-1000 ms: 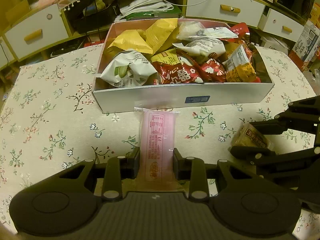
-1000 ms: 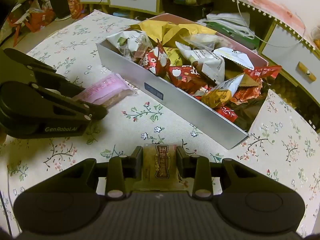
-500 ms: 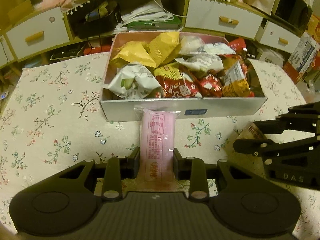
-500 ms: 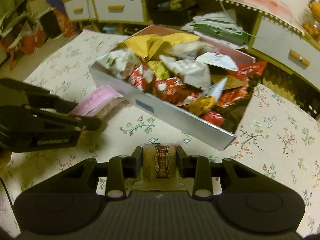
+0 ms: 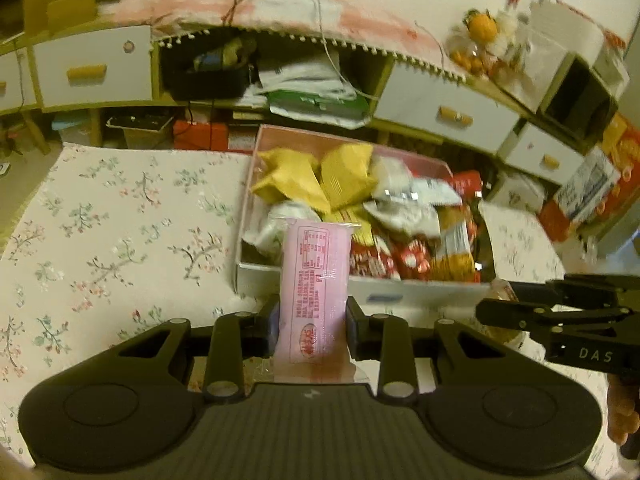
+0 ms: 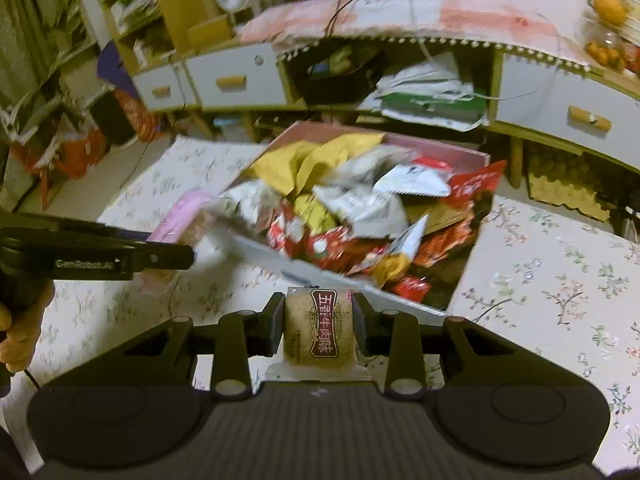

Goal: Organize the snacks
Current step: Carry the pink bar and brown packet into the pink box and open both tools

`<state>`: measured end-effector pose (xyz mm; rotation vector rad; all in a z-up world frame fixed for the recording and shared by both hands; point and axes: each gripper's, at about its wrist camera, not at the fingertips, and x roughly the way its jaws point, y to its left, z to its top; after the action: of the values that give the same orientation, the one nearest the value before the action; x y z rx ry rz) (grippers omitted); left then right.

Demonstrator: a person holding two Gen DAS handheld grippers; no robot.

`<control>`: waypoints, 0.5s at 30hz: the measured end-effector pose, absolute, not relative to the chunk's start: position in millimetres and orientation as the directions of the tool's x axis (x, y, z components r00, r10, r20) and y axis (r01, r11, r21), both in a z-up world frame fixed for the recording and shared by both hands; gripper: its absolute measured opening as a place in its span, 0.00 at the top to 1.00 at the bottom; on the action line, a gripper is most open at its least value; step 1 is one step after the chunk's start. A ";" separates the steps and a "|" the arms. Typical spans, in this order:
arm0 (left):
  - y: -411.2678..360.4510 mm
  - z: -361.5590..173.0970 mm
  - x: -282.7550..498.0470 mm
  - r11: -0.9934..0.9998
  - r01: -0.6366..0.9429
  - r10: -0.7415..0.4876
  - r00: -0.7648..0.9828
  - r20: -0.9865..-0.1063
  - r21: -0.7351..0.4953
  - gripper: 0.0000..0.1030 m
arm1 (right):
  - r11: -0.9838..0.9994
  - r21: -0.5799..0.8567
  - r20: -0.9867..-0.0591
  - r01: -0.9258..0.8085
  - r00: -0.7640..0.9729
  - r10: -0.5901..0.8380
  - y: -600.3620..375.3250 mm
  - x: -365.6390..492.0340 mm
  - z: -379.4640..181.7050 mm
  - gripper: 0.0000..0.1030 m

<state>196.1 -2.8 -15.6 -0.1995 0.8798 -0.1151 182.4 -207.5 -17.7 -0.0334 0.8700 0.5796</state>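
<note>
The pink packet (image 5: 314,292) is clamped by the left gripper (image 5: 312,316), the brown packet (image 6: 320,330) by the right gripper (image 6: 320,320). Spillage from the overfilled box (image 5: 420,290), frame centre, is likely.

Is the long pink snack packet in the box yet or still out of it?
Out. The long pink snack packet sits clamped in the left tongs, short of the white snack box.

Left gripper (image 5: 312,317) fingers clamped, raised; right gripper (image 6: 319,317) fingers clamped alongside.
</note>
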 end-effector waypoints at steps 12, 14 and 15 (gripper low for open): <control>24.3 -7.6 214.4 0.954 -0.056 -0.175 0.693 -0.700 -0.294 0.64 | 0.878 0.377 -0.636 -0.296 0.606 0.478 -252.1 207.9 -9.9 0.69; 19.8 -9.3 220.8 0.952 -0.050 -0.184 0.694 -0.696 -0.302 0.64 | 0.879 0.403 -0.633 -0.253 0.617 0.468 -257.3 214.9 -13.4 0.69; 15.3 -9.4 224.5 0.952 -0.044 -0.190 0.695 -0.693 -0.304 0.64 | 0.878 0.417 -0.632 -0.235 0.619 0.466 -258.6 217.2 -15.3 0.69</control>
<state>224.5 15.3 -9.4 -0.3103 0.8013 -0.0828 217.2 -258.6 -15.3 0.3082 0.8085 0.4104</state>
